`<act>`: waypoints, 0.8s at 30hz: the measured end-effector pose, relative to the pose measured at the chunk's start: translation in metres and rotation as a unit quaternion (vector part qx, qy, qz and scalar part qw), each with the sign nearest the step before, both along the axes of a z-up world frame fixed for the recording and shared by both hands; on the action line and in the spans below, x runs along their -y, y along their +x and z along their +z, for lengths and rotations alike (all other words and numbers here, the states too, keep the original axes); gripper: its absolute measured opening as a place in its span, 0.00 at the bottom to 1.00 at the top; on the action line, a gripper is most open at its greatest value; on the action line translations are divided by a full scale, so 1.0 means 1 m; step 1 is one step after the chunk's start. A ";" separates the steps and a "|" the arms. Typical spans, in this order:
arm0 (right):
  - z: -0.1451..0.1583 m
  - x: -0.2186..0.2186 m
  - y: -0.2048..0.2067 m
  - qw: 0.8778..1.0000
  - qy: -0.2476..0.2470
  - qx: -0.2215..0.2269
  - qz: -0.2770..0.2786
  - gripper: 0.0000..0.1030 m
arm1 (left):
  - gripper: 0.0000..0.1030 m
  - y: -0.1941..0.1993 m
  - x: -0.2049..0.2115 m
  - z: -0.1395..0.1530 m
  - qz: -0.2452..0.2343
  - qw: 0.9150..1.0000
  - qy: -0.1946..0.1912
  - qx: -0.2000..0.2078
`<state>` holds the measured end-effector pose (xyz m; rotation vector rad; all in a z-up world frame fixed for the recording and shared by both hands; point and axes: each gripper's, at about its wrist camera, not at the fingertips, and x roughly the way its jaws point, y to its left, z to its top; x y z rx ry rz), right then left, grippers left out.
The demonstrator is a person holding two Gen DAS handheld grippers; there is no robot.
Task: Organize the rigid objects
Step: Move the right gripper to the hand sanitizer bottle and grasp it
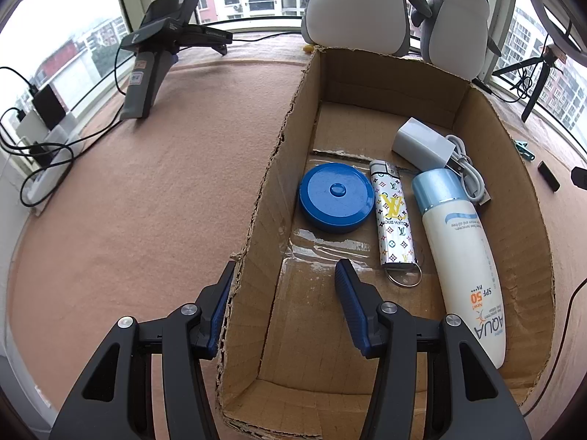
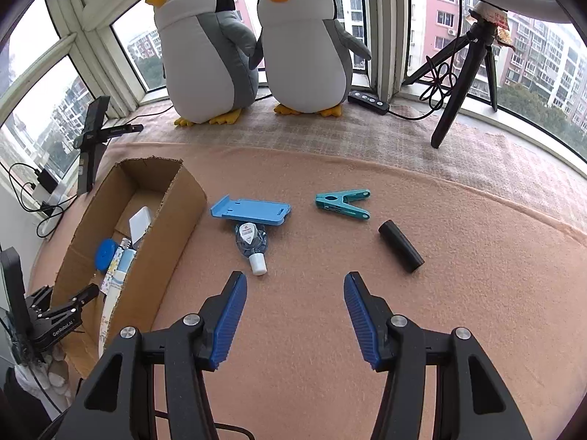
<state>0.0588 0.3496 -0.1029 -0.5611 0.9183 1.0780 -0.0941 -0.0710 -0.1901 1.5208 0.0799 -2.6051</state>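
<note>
**Cardboard box partly filled, four things still out on the worktop**

Cardboard box [image 1: 414,84], brown, open-topped with ragged edges, already holds five items in the left wrist view: a round blue plastic disc [image 1: 336,198] at about 9 o'clock on the box floor, a white patterned lighter with a key ring [image 1: 393,220] just beside it, a long white sunscreen bottle with a pale blue cap [image 1: 462,256] along the 3 o'clock wall, and a white charger block [image 1: 422,143] with its coiled white cable [image 1: 469,172] toward 12 o'clock.

By my reckoning the job is roughly half done. Four pieces lie loose on the pink-cloth worktop [image 2: 330,330] in the right wrist view: a light blue plastic phone stand [image 2: 251,211], a small clear bottle with a white cap [image 2: 253,245] touching its near edge, a teal clothes peg [image 2: 343,203] at 1 o'clock, and a black cylinder [image 2: 400,245] at 2 o'clock.

Only the left camera looks down into the box. Only the right one shows the loose pieces, the box [image 2: 139,220] at its 9 o'clock, and the left claw [image 2: 73,302] from outside.

The left claw [image 1: 284,278] hangs agape and empty astride the box's left wall. The right claw [image 2: 293,289] is spread wide, holding nothing, above bare cloth.
</note>
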 end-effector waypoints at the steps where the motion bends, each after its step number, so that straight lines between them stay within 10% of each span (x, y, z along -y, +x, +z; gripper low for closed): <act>1: -0.003 -0.004 -0.002 1.000 -0.003 0.000 0.006 0.50 | 0.50 0.000 0.000 0.000 0.000 1.000 -0.001 0.000; 24: -0.059 -0.084 -0.024 0.995 -0.078 0.027 0.058 0.32 | 0.50 0.002 -0.001 0.000 0.000 1.000 -0.004 -0.001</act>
